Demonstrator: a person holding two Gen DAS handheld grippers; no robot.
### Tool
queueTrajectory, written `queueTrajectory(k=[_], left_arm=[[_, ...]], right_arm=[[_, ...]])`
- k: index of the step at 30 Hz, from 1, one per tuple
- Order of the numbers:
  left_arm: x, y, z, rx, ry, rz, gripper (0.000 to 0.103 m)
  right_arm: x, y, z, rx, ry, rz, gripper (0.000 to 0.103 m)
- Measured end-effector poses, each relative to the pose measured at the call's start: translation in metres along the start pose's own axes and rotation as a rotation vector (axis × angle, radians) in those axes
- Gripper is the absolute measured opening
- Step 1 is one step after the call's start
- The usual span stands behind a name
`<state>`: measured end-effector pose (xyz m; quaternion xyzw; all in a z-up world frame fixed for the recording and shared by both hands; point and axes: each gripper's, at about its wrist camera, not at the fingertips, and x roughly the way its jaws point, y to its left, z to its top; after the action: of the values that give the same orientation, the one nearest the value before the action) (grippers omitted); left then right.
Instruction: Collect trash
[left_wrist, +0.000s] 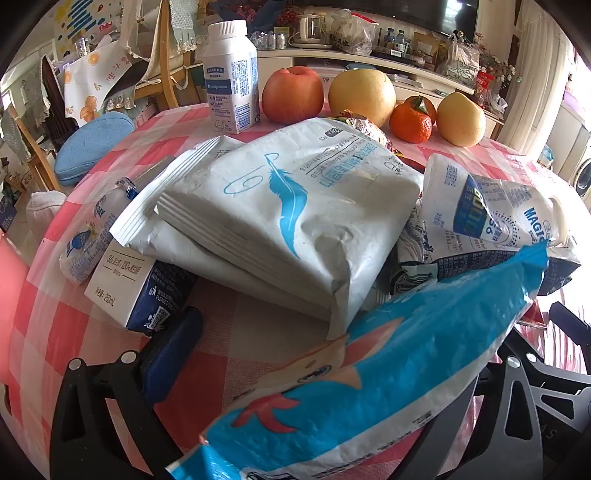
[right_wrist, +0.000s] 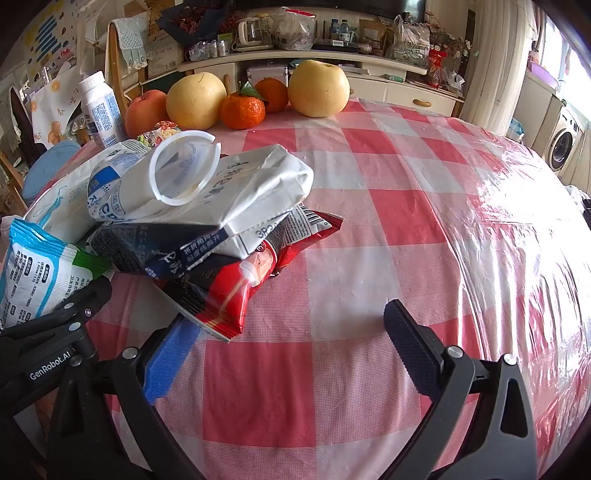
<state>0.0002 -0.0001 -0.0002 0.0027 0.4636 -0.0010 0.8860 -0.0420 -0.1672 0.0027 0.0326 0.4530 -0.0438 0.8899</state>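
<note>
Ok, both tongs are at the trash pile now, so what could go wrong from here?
1. The blue wrapper lies across the left tongs and hides one finger, so the grip can't be confirmed; it may slip.
2. The plastic cup sits tilted on top of the crushed cartons; pulling the red snack bag beneath could topple the stack.
3. The right tongs are open and empty beside it.

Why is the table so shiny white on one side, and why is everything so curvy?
Right wrist view: window light glares off the plastic-covered tablecloth, washing out its checks. Left wrist view: the blue wrapper is close and soft. Both fisheye views bend the table's edges and darken the corners.
</note>
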Motion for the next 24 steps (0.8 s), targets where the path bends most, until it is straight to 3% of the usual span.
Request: queueTrajectory(k=[8, 13, 15, 19, 24], left_arm=[[-0.004, -0.002, -0.005, 0.022, 0.005, -0.019, 0.098], [-0.005, -0.011, 0.004, 0.058, 0.067, 0.002, 0.098], [-0.024, -0.003, -0.013, 0.076, 0.039, -0.003, 0.098], [-0.052, 0.001, -0.011, 0.094, -0.026, -0.009, 0.098], [-0.100, 0.010, -0.007, 0.099, -0.166, -0.015, 0.098]], right_arm=[[-0.002, -0.001, -0.003, -0.045, 0.018, 0.031, 0.099], [-0.012, -0.001, -0.017, -0.053, 0.027, 0.039, 0.099], [-0.018, 0.000, -0.021, -0.057, 0.019, 0.035, 0.099], [-0.036, -0.001, -0.026, -0.067, -0.042, 0.022, 0.099], [-0.074, 0.002, -0.031, -0.065, -0.170, 0.006, 0.099]])
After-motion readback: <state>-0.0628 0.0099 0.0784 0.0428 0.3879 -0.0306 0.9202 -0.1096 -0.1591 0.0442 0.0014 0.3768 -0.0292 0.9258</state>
